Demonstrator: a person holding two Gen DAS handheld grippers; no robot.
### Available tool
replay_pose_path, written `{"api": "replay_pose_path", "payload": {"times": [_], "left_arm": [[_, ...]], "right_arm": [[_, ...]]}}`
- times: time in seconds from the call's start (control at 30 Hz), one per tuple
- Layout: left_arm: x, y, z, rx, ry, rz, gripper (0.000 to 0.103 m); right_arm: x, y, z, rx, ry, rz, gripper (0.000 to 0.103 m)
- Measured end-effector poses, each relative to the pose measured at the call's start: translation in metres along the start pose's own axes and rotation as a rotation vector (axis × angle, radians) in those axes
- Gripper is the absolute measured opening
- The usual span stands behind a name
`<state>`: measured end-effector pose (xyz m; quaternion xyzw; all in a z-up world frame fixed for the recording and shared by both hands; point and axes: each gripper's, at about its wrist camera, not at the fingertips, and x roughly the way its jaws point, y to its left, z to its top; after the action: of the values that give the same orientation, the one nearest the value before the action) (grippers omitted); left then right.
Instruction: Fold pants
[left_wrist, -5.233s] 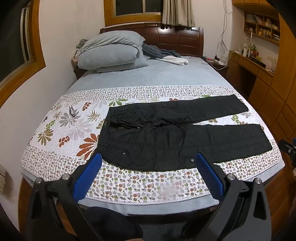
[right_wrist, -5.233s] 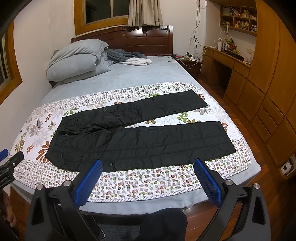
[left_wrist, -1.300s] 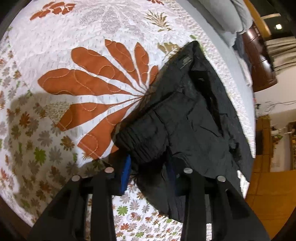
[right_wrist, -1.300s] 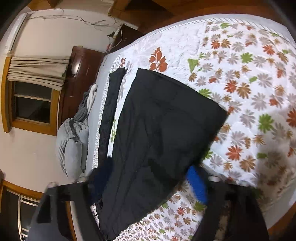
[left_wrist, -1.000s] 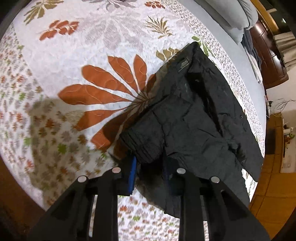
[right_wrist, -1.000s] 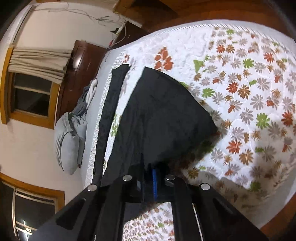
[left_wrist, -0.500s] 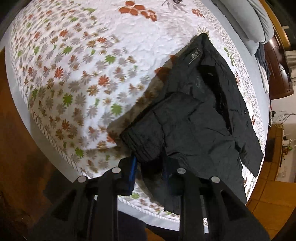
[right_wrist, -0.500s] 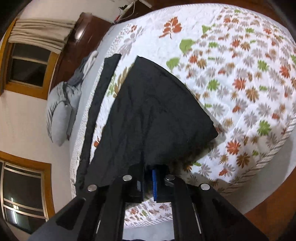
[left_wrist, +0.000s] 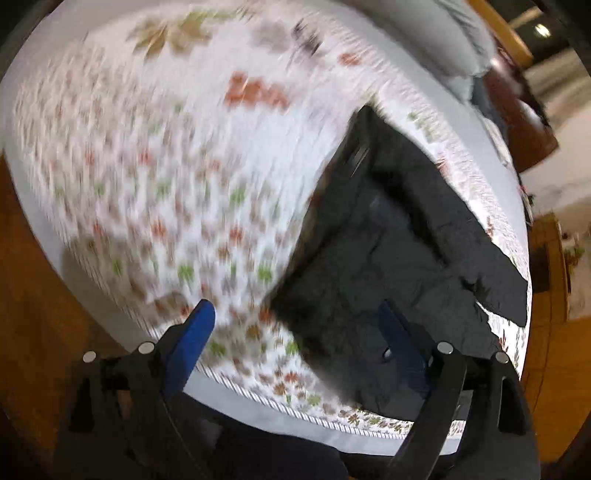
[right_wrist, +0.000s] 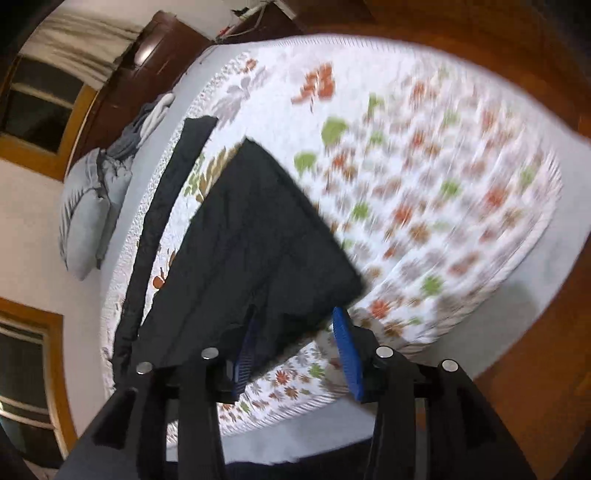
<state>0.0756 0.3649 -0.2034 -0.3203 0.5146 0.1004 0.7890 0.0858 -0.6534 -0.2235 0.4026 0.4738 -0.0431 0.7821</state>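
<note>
Both views are motion-blurred; fine detail of the bedding cannot be read.

The black quilted fabric pants (left_wrist: 399, 251) lie on the white quilted bedspread with a red, green and brown leaf print (left_wrist: 155, 177), which covers the bed near its foot edge. The left wrist view shows the waist end of the garment, rumpled, with its near corner close to the bedspread's corded border. The right wrist view shows the pants (right_wrist: 251, 240) from the leg end: the nearer leg lies broad and flat with its hem corner toward the bed edge, and the farther leg runs as a narrow dark strip alongside, with printed bedspread visible between the two.

Left tool (left_wrist: 295, 325): jaws have just been opening and stand wide. The left blue pad is over bare bedspread; the right pad is dark against the pants. Fabric lies between the jaws, but the pads do not press on it.

Right tool (right_wrist: 295, 347): jaws have just been opening and stand at a moderate gap. The hem edge of the nearer leg sits between the blue pads; the right pad is clear of the cloth, and contact at the left pad cannot be determined.

Grey pillows (right_wrist: 88, 214) lie at the head of the bed by the dark wooden headboard (right_wrist: 147, 55). Wooden floor (right_wrist: 535, 55) surrounds the bed.
</note>
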Motion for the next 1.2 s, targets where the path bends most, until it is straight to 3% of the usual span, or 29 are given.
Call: {"api": "replay_pose_path", "payload": {"times": [0.1, 0.23, 0.4, 0.53, 0.83, 0.97, 1.2], "left_arm": [[-0.012, -0.013, 0.034, 0.014, -0.024, -0.064, 0.09], [-0.003, -0.046, 0.081, 0.053, -0.04, -0.109, 0.093], [0.037, -0.079, 0.134, 0.057, -0.003, -0.136, 0.094], [0.082, -0.095, 0.177, 0.054, 0.063, -0.161, 0.094], [0.174, -0.103, 0.232, 0.094, 0.167, -0.07, 0.094], [0.206, -0.104, 0.243, 0.138, 0.209, -0.041, 0.094], [0.222, -0.112, 0.252, 0.199, 0.234, -0.106, 0.096]], "right_arm": [[-0.015, 0.016, 0.014, -0.044, 0.006, -0.026, 0.065], [-0.015, 0.065, 0.037, -0.13, 0.015, -0.015, 0.072], [0.028, 0.138, 0.061, -0.192, 0.079, 0.02, 0.082], [0.075, 0.187, 0.084, -0.248, 0.143, 0.002, 0.082], [0.174, 0.289, 0.165, -0.345, 0.19, -0.043, 0.082], [0.207, 0.32, 0.19, -0.378, 0.196, -0.04, 0.082], [0.249, 0.35, 0.239, -0.431, 0.219, -0.034, 0.086]]}}
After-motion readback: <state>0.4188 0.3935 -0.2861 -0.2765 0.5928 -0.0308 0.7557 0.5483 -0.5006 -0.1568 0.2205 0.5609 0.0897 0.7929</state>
